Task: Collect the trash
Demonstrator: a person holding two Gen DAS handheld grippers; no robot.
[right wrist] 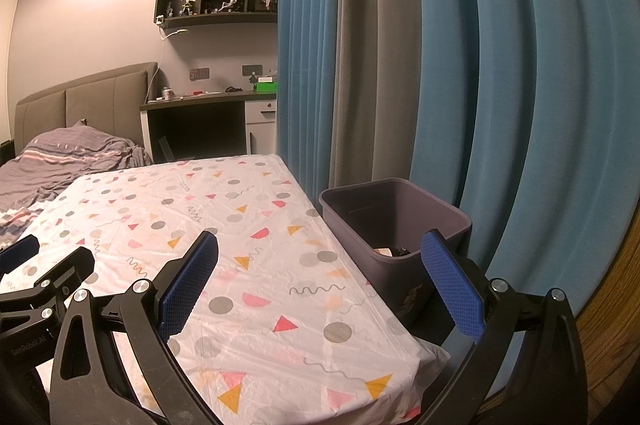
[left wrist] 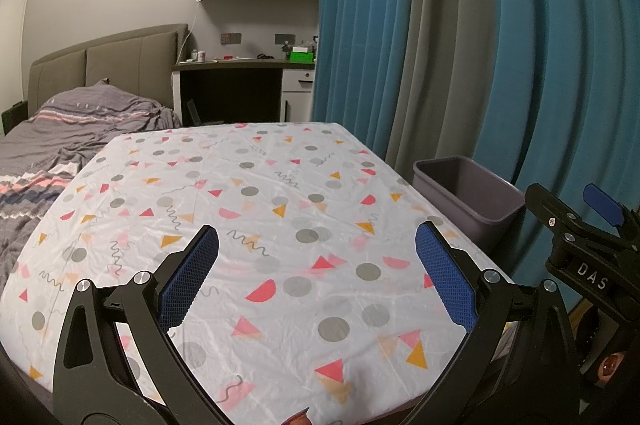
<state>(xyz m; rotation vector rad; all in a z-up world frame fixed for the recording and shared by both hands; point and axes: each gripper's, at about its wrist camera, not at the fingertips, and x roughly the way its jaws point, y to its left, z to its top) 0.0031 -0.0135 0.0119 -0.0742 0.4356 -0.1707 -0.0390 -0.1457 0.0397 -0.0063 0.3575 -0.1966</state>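
Both my tongs, left (left wrist: 316,277) and right (right wrist: 320,285), are spread and empty; table (left wrist: 280,185) bare, bin (right wrist: 394,225) at two o'clock, so I'd scan elsewhere.

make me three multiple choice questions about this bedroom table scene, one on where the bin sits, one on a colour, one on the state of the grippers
1. Where is the bin?
A. on the table
B. beside the table's right edge, by the curtain
C. on the bed

2. What colour are the gripper pads?
A. blue
B. red
C. white

3. How is the right gripper?
A. shut on trash
B. open, holding nothing
C. out of view

Answers: B, the bin stands below the patterned tablecloth; A, both pads are blue; B, its fingers stand wide apart, as do the left gripper's.
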